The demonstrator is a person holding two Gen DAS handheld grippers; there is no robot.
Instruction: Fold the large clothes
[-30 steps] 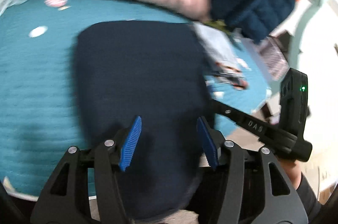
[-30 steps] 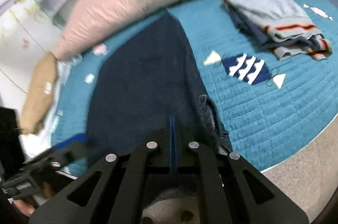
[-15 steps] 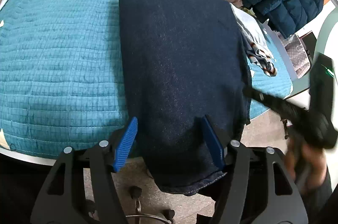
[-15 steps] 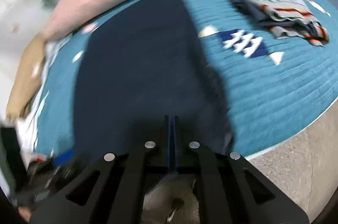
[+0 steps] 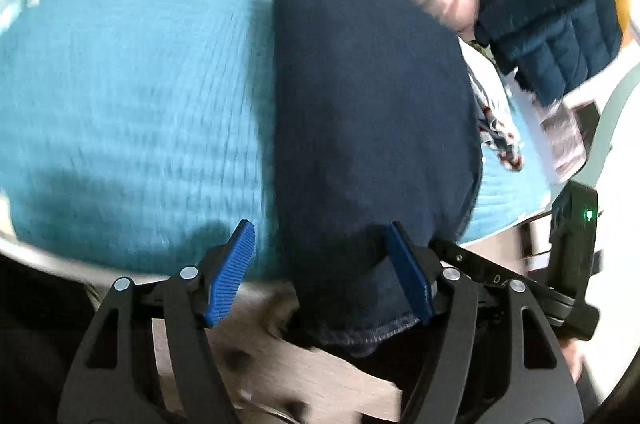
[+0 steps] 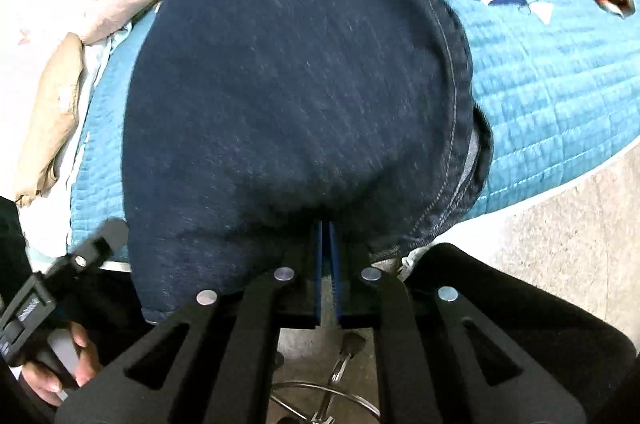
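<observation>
Here the right tongs point(image 6: 329, 244) pinch the jeans point(image 6: 296, 72) hem to hold the fold on the bed point(image 5: 132, 112); the left tongs point(image 5: 320, 272), just opening, stand spread around the hem, letting go.

Your dark navy denim garment point(image 6: 288, 72) fills the centre of the right wrist frame: folded, flat on the teal bed quilt point(image 6: 540, 96). Its stitched seam runs down the right edge; its hemmed end point(image 5: 360, 332) hangs off the bed edge, lower centre.
</observation>
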